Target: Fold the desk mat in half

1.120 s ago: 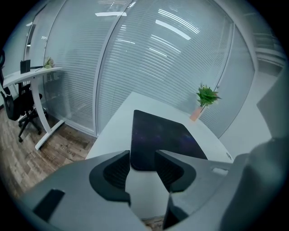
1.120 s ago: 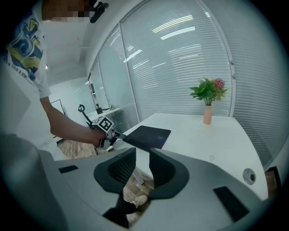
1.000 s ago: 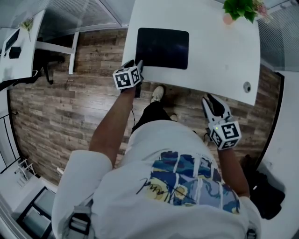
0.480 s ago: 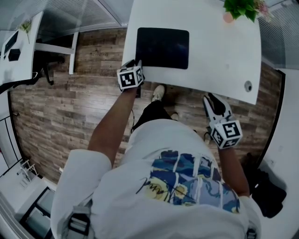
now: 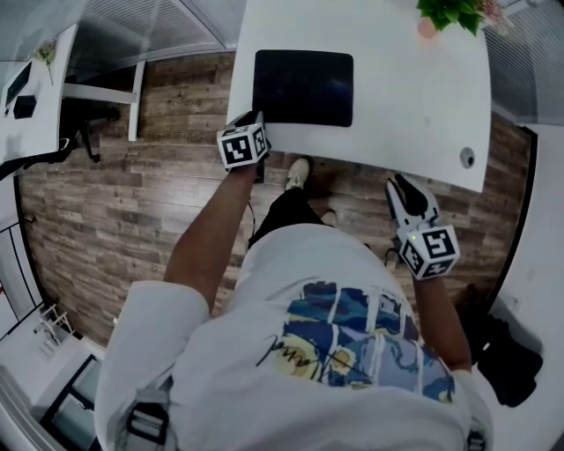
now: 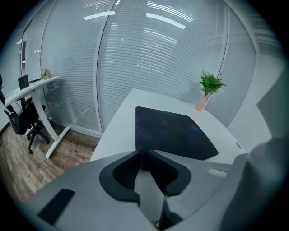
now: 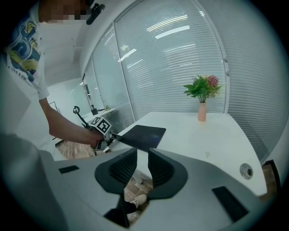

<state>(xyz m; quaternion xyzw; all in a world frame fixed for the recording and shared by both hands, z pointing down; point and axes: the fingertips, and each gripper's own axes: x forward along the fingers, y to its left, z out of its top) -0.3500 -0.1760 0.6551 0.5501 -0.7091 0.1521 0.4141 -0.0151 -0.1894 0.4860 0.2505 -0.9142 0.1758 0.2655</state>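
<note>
A black desk mat (image 5: 303, 88) lies flat on the left part of the white desk (image 5: 414, 97). My left gripper (image 5: 262, 123) is at the mat's near-left corner, by the desk's front edge. In the left gripper view the mat (image 6: 174, 133) spreads ahead. Its corner sits between the jaws of the left gripper (image 6: 143, 159), which are closing with a gap still showing. My right gripper (image 5: 398, 182) hangs off the desk's front edge, over the floor. In the right gripper view its jaws (image 7: 142, 167) are closing slowly with nothing between them. That view also shows the left gripper (image 7: 108, 135) at the mat (image 7: 143, 134).
A potted plant in a pink vase (image 5: 454, 16) stands at the desk's far right. A round cable hole (image 5: 466, 158) sits near the desk's front right corner. Another desk with a chair (image 5: 35, 79) stands far left. Glass walls with blinds (image 6: 149, 54) run behind the desk.
The left gripper has edged slightly right, staying at the mat's near-left corner. The right gripper has barely moved. The mat lies as before.
</note>
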